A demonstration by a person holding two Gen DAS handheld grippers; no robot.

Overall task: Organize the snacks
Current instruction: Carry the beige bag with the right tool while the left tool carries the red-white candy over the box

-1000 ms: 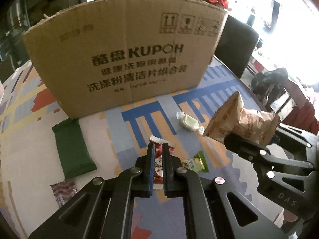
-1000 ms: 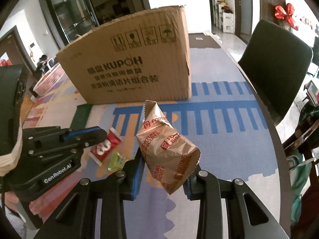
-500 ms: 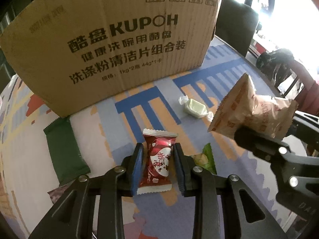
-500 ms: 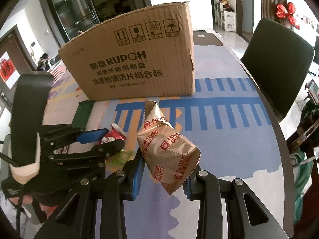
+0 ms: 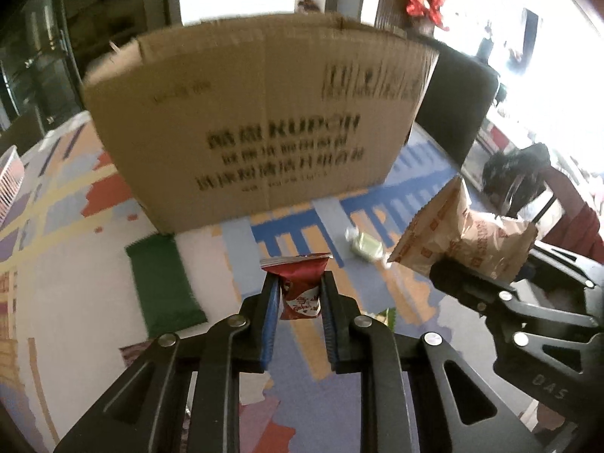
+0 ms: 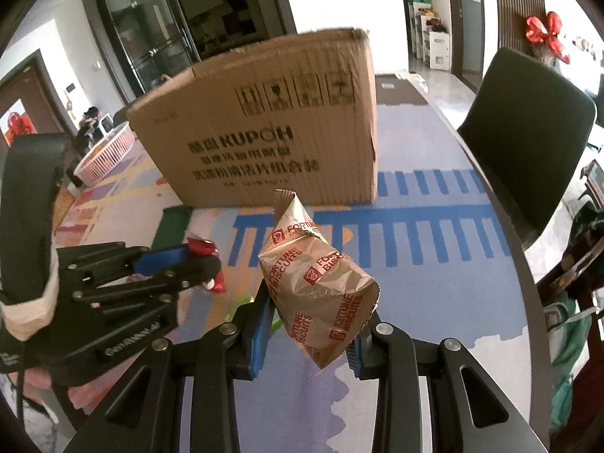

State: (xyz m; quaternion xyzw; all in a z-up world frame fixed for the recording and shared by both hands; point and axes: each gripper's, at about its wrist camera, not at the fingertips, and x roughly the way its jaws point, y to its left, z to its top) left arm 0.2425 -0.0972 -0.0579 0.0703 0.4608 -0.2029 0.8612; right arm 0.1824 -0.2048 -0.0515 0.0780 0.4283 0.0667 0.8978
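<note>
Left gripper point(image 5: 300, 294) clamping red candy packet point(image 5: 300, 283), raised off patterned tablecloth point(image 5: 75, 283). Right gripper point(image 6: 311, 324) alongside, level, pinching Fortune Biscuits bag point(image 6: 321, 287) aloft. Lying beyond: green wrapper point(image 5: 162, 279), pale wrapped candy point(image 5: 364, 244). Standing farthest: KUPOH cardboard box point(image 5: 264, 113).

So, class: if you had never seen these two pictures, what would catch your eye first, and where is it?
First the big cardboard box, upright at the back of the patterned table. Then the two held snacks: the right gripper is shut on a tan Fortune Biscuits bag lifted in the foreground, and the left gripper on a small red packet. A green packet lies flat left of it.
</note>
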